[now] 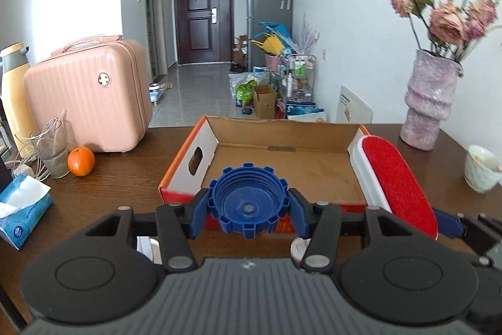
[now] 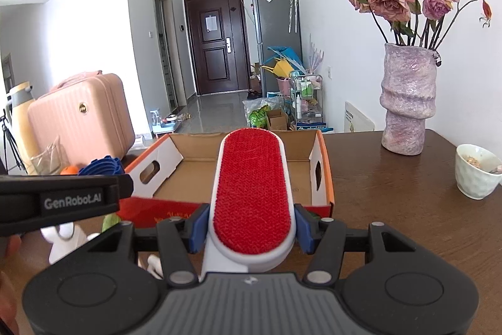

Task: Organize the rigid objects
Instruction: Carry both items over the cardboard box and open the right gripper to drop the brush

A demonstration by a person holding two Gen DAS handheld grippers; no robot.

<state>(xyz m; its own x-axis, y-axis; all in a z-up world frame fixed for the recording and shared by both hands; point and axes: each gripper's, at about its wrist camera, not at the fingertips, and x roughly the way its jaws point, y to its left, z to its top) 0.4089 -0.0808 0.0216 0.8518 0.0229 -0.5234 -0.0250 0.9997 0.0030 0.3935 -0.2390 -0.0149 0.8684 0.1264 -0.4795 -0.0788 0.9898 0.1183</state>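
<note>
My left gripper [image 1: 248, 206] is shut on a big blue ribbed screw cap [image 1: 248, 200], its hollow side facing the camera, held above the near wall of an open cardboard box [image 1: 282, 171] with orange edges. My right gripper [image 2: 251, 225] is shut on a white lint brush with a red pad [image 2: 252, 193], which points over the same box [image 2: 194, 175]. In the left wrist view the brush [image 1: 395, 181] hangs over the box's right wall. The blue cap [image 2: 100, 167] shows at the left of the right wrist view. Nothing lies on the visible part of the box floor.
On the brown table stand a pink case [image 1: 88, 102], a glass [image 1: 53, 146], an orange [image 1: 81, 161], a tissue pack [image 1: 22, 209], a purple vase of dried roses [image 2: 408, 102] and a white cup [image 2: 477, 175]. White items [image 2: 66, 240] lie before the box.
</note>
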